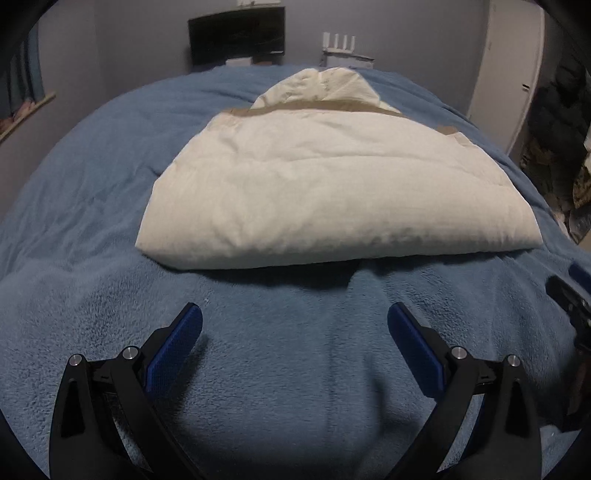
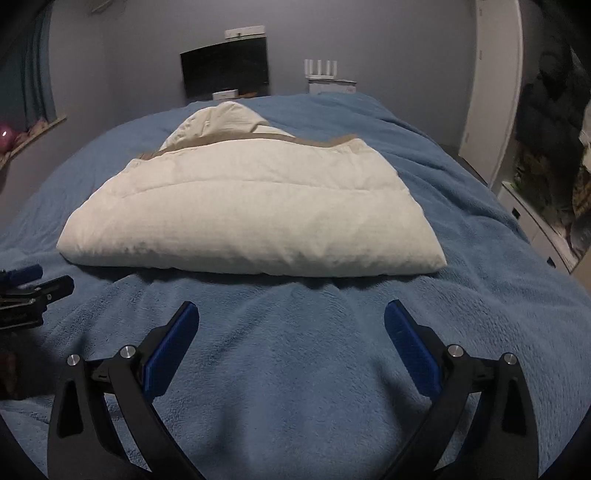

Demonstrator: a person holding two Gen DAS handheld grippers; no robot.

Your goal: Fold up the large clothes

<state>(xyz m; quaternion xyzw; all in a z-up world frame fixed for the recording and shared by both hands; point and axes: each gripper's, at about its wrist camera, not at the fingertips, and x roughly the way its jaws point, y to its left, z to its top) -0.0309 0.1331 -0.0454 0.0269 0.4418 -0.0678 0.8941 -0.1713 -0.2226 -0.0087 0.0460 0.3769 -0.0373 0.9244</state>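
Observation:
A cream padded jacket (image 1: pixel 325 184) lies folded into a thick rectangle on the blue blanket (image 1: pixel 288 369), with a tan trim along its far edge and a hood poking out behind. It shows again in the right wrist view (image 2: pixel 251 218). My left gripper (image 1: pixel 294 314) stands open just short of the jacket's near fold, with nothing between its blue pads. My right gripper (image 2: pixel 291 314) is open too, hovering over the blanket before the same fold. Each gripper appears at the edge of the other's view: the right gripper (image 1: pixel 569 299) and the left gripper (image 2: pixel 33 291).
The blue blanket (image 2: pixel 480 258) covers the whole bed. Behind the bed stand a dark monitor (image 1: pixel 236 35) and a white router (image 1: pixel 338 46) against the wall. A white wardrobe (image 2: pixel 495 92) and dark hanging clothes (image 2: pixel 546 122) flank the right side.

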